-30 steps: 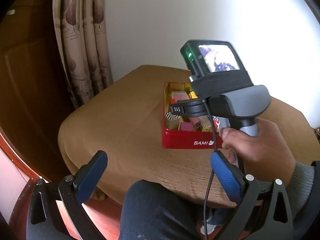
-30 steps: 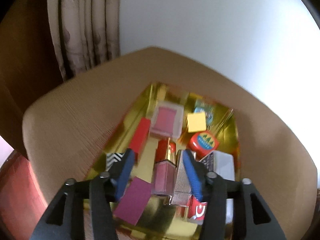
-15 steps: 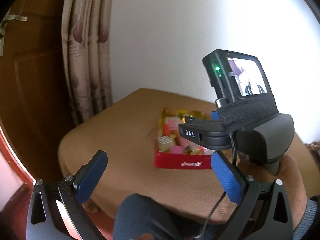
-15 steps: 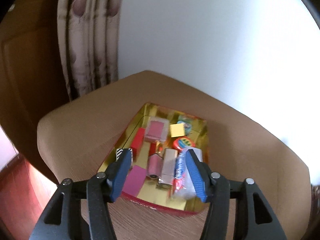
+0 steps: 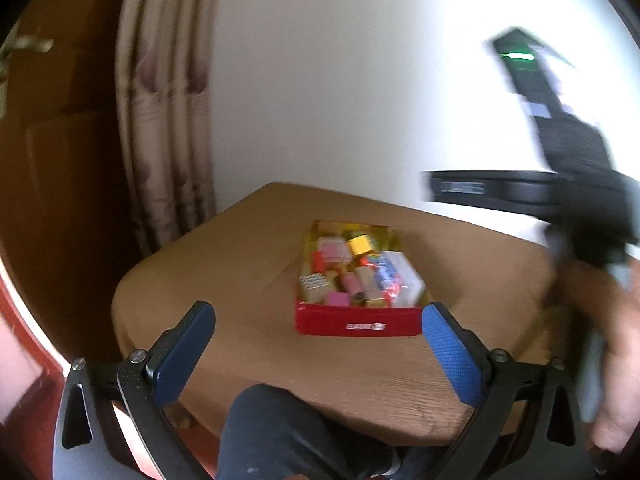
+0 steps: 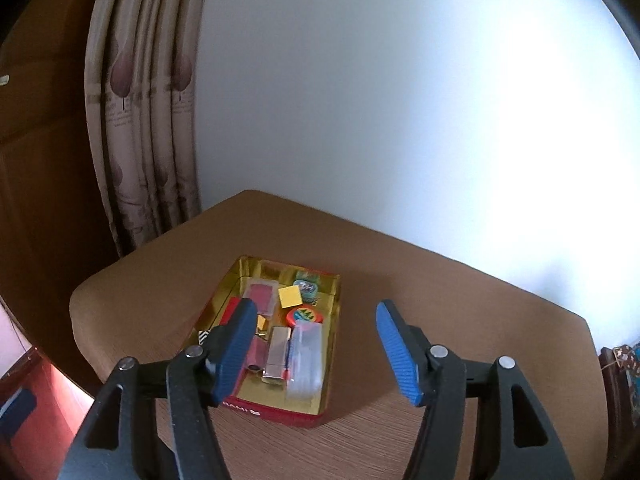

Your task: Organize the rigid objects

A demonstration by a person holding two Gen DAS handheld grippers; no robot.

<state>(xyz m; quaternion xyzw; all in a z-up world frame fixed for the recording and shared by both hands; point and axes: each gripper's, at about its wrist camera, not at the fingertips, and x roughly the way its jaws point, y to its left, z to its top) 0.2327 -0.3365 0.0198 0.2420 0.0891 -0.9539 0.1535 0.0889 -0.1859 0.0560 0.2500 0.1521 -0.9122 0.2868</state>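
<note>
The right claw (image 6: 316, 340) has pulled up and back from the red tin (image 6: 280, 414), where a second ago its tips sat low among the contents; its jaws have just been opening and now stand released, with nothing between them. The left claw (image 5: 316, 354) hangs wide and empty above the near edge of the counter (image 5: 224, 264), little changed from before. Judging from this, a placement into the tin is finished and the sorting looks close to done, since no loose item shows on the brown surface in either view.

Ahead of and below both claws, the tin sits on the counter, red outside with white lettering on its near wall and shiny gold within. It is packed: a pink-topped clear case (image 6: 262, 294) and a yellow cube (image 6: 290, 295) at the far end, a round red tin with green triangles (image 6: 302, 315) behind a clear plastic box (image 6: 306, 354), and a silver lipstick tube (image 6: 277, 354) just beside that box. A person's dark-trousered knee (image 5: 280, 432) shows under the left claw.
</note>
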